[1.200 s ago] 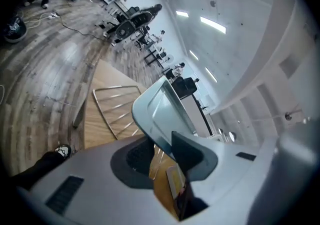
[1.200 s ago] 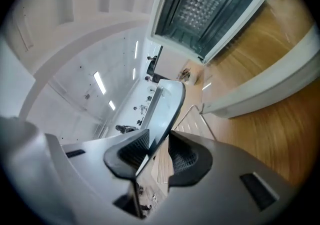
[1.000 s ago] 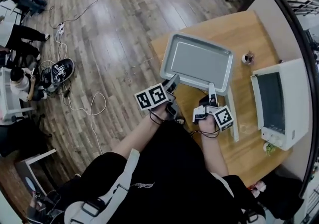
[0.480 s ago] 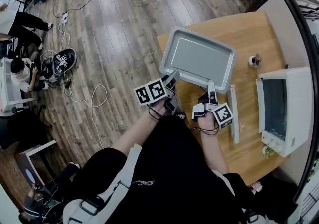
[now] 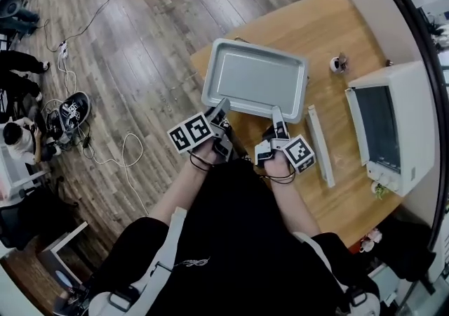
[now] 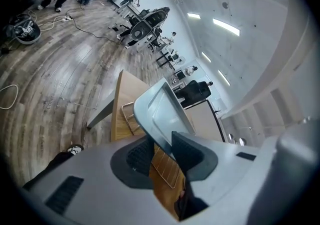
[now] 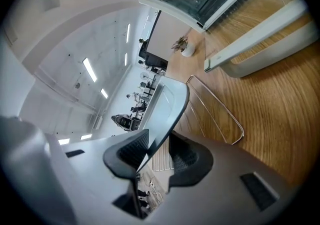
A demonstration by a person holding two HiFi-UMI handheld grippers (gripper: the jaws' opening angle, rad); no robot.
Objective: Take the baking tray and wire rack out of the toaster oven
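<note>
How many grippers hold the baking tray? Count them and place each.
2. The left gripper clamps the baking tray at its near rim's left end; the right gripper, at the right end.

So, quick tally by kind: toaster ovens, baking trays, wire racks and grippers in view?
Toaster oven: 1
Baking tray: 1
Wire rack: 1, on the table below the tray
Grippers: 2, left gripper and right gripper, jaws shut on the tray's rim
Total: 5

Grey baking tray (image 5: 254,79), raised above wire rack (image 6: 163,168)
</note>
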